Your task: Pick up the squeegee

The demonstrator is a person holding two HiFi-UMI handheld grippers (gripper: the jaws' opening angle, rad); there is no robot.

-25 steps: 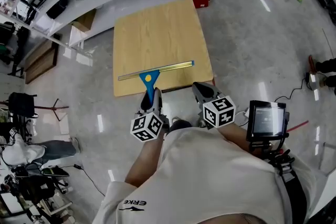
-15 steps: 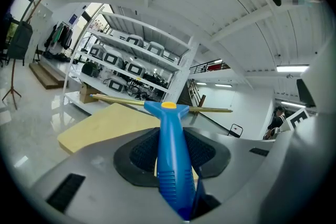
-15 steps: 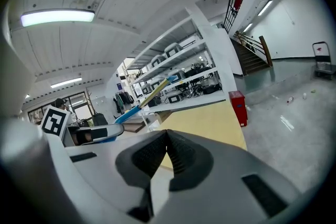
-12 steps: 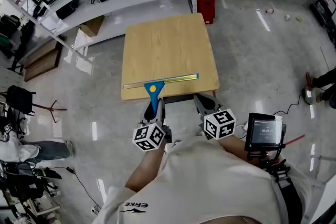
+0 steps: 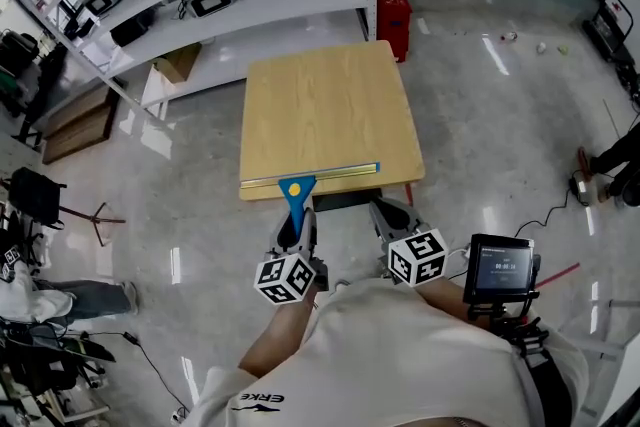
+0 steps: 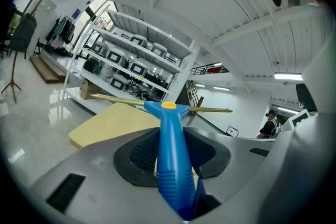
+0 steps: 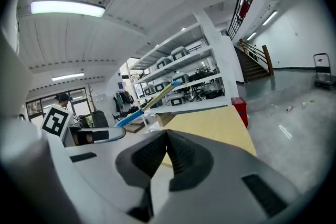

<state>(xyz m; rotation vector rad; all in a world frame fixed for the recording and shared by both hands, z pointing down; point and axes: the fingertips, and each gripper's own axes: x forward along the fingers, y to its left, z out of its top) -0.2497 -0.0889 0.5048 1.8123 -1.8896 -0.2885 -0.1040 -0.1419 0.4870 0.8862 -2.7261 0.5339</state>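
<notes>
While your left gripper [image 5: 293, 220] has its jaws clamped on the blue handle of the one squeegee [image 5: 297, 187], your right gripper [image 5: 386, 211] hangs just right of it, jaws closed together on nothing. You have two grippers and a single wooden tabletop [image 5: 325, 95] ahead; the squeegee's brass blade spans its near edge, left to right. One red crate [image 5: 393, 5] stands at the far right corner.

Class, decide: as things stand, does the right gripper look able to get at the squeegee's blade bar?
Probably yes: the squeegee's blade bar lies just ahead of the right gripper, with nothing between them, though its shut jaws would need opening.
</notes>
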